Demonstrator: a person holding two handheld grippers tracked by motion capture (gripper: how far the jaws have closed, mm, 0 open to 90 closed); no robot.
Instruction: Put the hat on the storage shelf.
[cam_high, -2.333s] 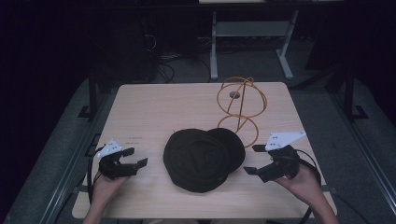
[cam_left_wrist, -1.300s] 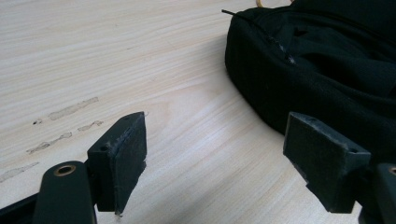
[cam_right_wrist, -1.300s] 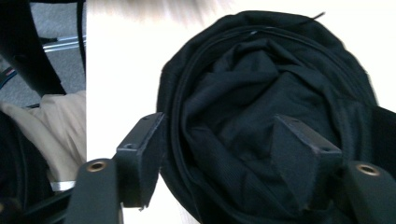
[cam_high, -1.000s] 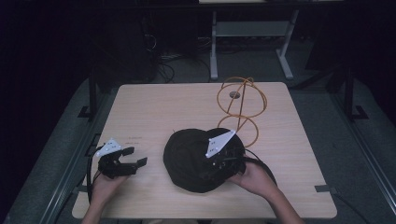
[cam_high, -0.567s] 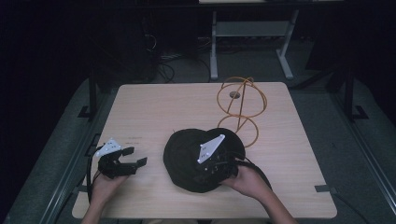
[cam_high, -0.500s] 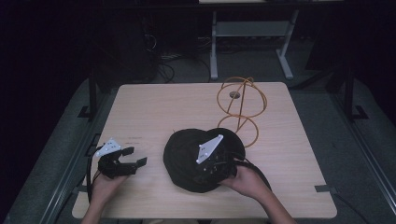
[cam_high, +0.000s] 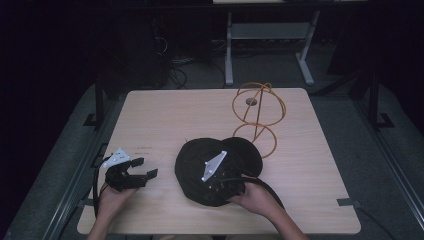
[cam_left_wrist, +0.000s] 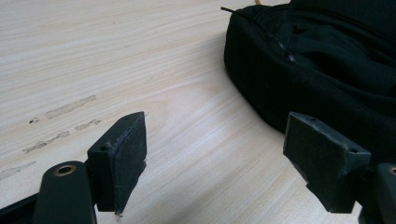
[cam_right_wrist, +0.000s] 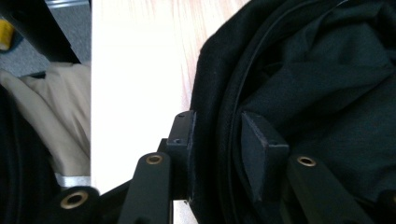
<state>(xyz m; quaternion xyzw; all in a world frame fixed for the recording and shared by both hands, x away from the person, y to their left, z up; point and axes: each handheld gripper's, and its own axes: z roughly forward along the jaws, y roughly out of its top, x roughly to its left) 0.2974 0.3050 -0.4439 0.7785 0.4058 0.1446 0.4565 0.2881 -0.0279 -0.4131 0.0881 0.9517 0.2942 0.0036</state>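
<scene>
So there's a black hat (cam_high: 200, 165) lying low and centre in the high view, on a pale wooden table (cam_high: 165, 115), sitting closer to the near edge than the far one. It looks like a floppy black fabric thing with a brim, opening facing up.

The right gripper (cam_high: 222, 187) is parked on the near rim of the hat, at the lower centre of the frame, with its grey plate tilted up. In the right gripper view its jaws have just been closing and the hat's rim (cam_right_wrist: 219, 130) sits between them, one pad outside the fabric wall and one inside. The pads look like they're touching the cloth, so I'd call it a pinch on the rim.

The left gripper (cam_high: 142, 170) is at the lower left of the high view, resting on bare table just beside the hat but not touching it. Its jaws are spread wide with nothing but wood grain between them; the hat fills the upper right of the left gripper view.

Behind the hat, upper right of centre, stands an orange wire stand (cam_high: 257, 115) made of rings, upright, its lower ring just beside the hat.
</scene>
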